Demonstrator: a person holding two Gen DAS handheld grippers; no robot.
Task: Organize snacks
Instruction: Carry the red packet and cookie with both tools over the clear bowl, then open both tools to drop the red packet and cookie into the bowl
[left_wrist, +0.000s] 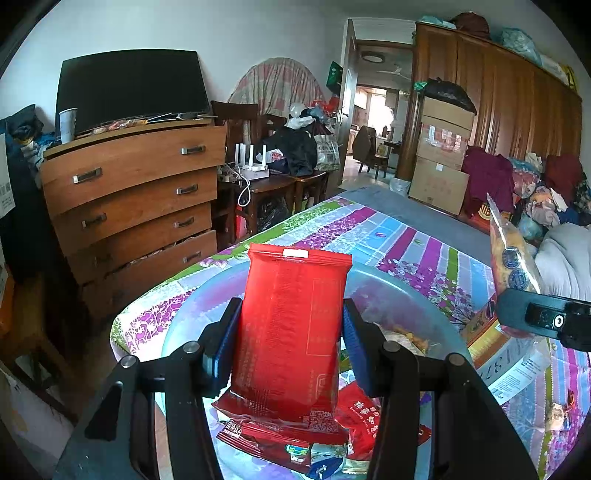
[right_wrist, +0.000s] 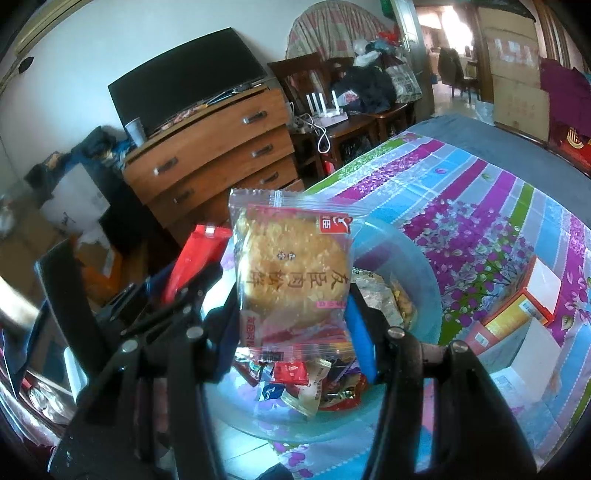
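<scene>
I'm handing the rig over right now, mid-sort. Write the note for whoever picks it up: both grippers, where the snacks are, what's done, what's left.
Left gripper: shut on a red snack packet, held upright over the blue bowl.
Right gripper: shut on a clear-wrapped round cake, also above the bowl.
Bowl sits on the striped floral cloth and already holds a pile of small wrapped snacks.
Boxes lie on the cloth right of the bowl.
Done: two packets picked up.
Left: set both down where they belong; I can't tell from here whether they go in or came out.
</scene>
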